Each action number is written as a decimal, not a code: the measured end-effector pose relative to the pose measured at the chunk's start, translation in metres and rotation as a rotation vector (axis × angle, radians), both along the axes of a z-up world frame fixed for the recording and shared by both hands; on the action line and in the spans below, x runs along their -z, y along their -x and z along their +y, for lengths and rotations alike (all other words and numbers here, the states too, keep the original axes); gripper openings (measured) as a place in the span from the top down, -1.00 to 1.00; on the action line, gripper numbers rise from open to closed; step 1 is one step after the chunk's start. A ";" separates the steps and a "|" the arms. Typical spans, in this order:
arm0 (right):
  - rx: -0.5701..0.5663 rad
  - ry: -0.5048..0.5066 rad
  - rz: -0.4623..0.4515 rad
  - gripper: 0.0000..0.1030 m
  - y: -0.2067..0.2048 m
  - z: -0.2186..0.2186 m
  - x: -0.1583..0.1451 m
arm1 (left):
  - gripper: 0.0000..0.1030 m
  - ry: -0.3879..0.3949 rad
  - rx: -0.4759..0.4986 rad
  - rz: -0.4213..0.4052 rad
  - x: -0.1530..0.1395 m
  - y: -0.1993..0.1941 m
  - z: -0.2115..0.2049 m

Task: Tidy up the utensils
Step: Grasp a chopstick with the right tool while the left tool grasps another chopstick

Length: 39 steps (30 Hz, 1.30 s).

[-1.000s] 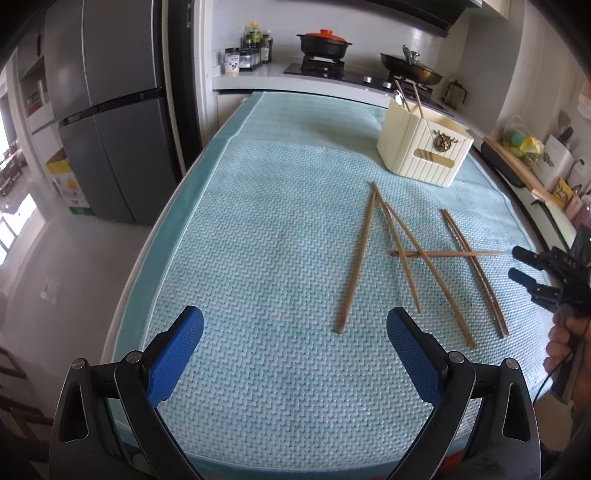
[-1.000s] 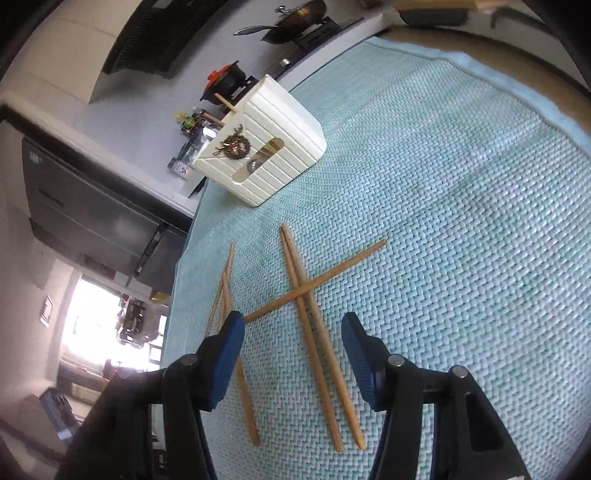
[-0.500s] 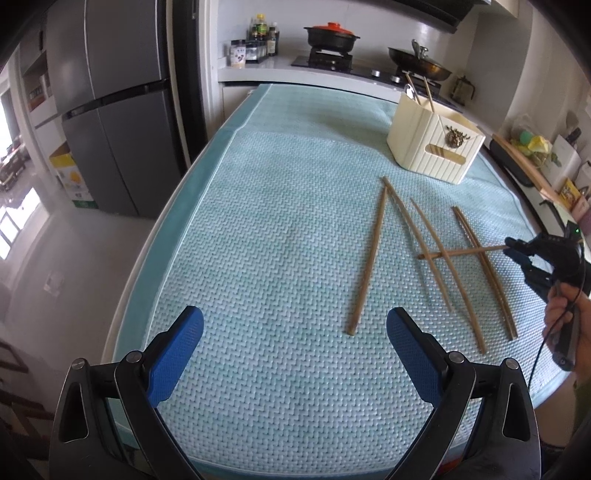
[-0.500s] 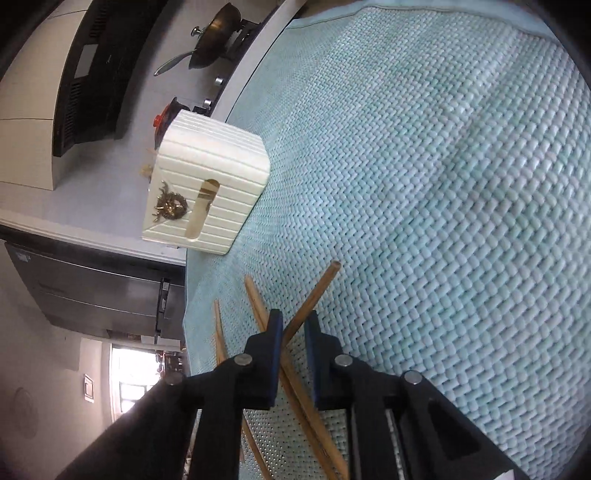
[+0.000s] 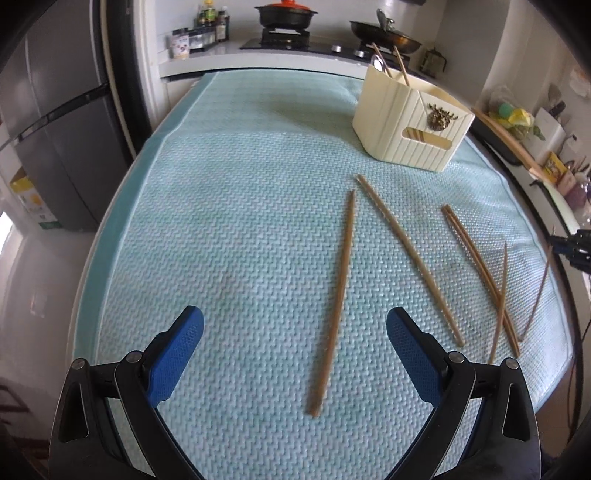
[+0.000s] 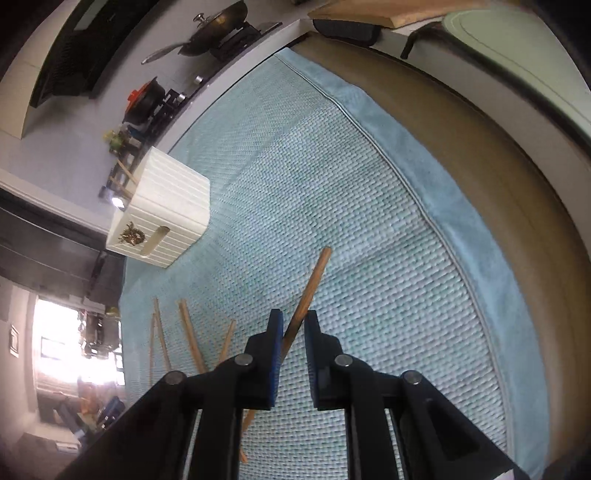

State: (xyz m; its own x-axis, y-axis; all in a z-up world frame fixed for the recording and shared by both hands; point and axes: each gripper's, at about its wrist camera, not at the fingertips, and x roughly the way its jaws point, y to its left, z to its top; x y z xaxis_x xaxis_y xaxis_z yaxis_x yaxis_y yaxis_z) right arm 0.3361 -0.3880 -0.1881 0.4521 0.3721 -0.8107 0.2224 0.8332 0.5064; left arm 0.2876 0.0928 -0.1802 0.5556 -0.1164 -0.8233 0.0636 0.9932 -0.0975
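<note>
Your right gripper (image 6: 293, 325) has its jaws clamped on one wooden chopstick (image 6: 308, 291), which sticks out fwd past the tips at a slant, its far end off the cloth. In the left wrist view that gripper shows only at the far right edge, w/ the thin stick hanging down from it toward the cloth.

Your left gripper (image 5: 295, 334) has its jaws wide apart, nothing between them, above the near part of the teal cloth (image 5: 229, 221) that covers the table (image 6: 498, 177).

The loose chopsticks lie on the cloth: one single chopstick (image 5: 334, 295) runs lengthwise just ahead of your left jaws, a second chopstick (image 5: 408, 258) lies at an angle to its right, apart from it. Further right a pair of chopsticks (image 5: 476, 266) lies side by side, touching, w/ a thinner stick (image 5: 500, 302) crossing near the pair's close end.

The cream utensil holder (image 5: 410, 125) stands upright at the far right of the cloth, well apart from the loose sticks, w/ two chopsticks and a metal utensil already standing in it. Behind the table, a stove w/ a black pot (image 5: 282, 16) and a wok (image 5: 384, 35); fridge (image 5: 55, 122) at left.
</note>
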 end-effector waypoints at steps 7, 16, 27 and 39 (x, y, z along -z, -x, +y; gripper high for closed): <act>-0.128 0.181 0.029 0.76 -0.053 0.028 0.007 | -0.92 -0.073 0.055 0.065 0.028 -0.066 -0.033; -0.164 0.215 0.022 0.30 -0.065 0.043 -0.003 | -0.91 -0.172 0.126 0.076 0.038 -0.090 -0.052; -0.163 0.318 0.132 0.29 -0.030 0.044 0.035 | -0.64 -0.135 0.194 0.103 0.046 -0.117 -0.058; -0.190 0.432 0.067 0.86 -0.054 0.063 0.029 | 0.89 -0.108 0.239 0.143 0.042 -0.162 -0.064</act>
State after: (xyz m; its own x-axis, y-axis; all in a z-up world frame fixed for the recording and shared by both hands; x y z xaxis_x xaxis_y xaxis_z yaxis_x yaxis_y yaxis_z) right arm 0.3901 -0.3253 -0.2171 0.3503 0.0658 -0.9343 0.0658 0.9933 0.0946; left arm 0.4496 0.0288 -0.2218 0.4001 -0.1374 -0.9061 0.2898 0.9569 -0.0172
